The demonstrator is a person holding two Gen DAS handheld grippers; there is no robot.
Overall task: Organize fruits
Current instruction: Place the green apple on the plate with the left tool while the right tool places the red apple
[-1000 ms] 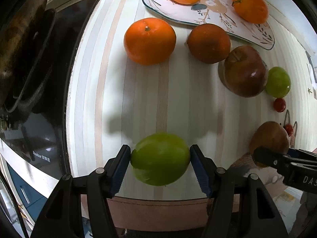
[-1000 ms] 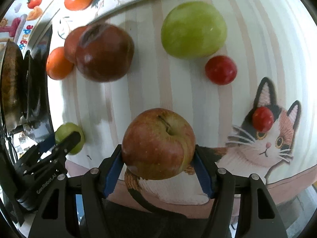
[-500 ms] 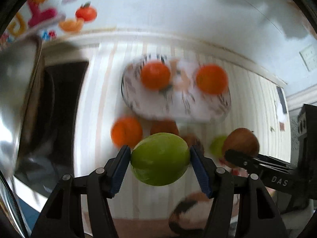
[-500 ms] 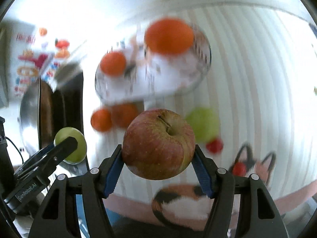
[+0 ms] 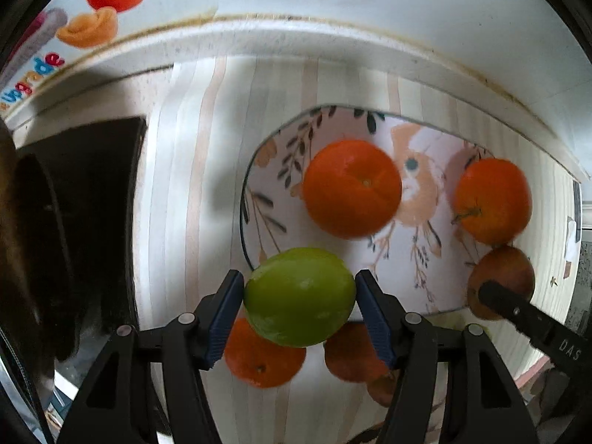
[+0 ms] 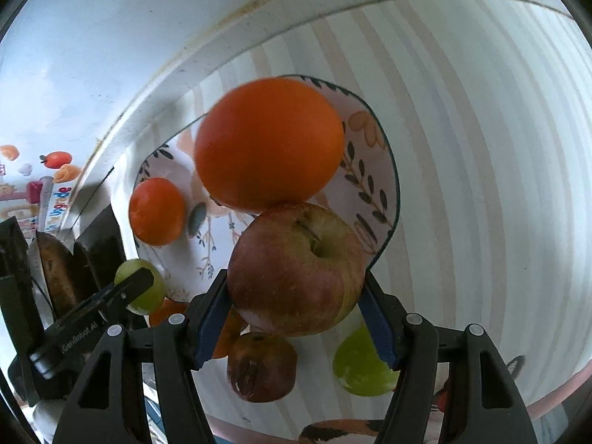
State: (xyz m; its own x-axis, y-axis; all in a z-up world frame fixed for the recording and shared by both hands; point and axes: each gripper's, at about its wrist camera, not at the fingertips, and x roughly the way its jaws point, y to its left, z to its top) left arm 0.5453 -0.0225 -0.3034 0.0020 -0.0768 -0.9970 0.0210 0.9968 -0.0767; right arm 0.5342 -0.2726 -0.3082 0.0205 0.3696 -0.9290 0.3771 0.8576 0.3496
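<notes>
Fruits part-sorted: two oranges [image 5: 351,188] on the plate [image 5: 436,288]; left gripper [image 5: 299,312] clamps a green apple [image 5: 299,296], right gripper [image 6: 296,320] a red apple [image 6: 296,270]; several wait nearer.

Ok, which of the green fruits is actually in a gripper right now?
The green fruit clamped between the left gripper fingers, raised at the plate edge. The other green one lies free on the striped mat, below the right gripper's red apple.
</notes>
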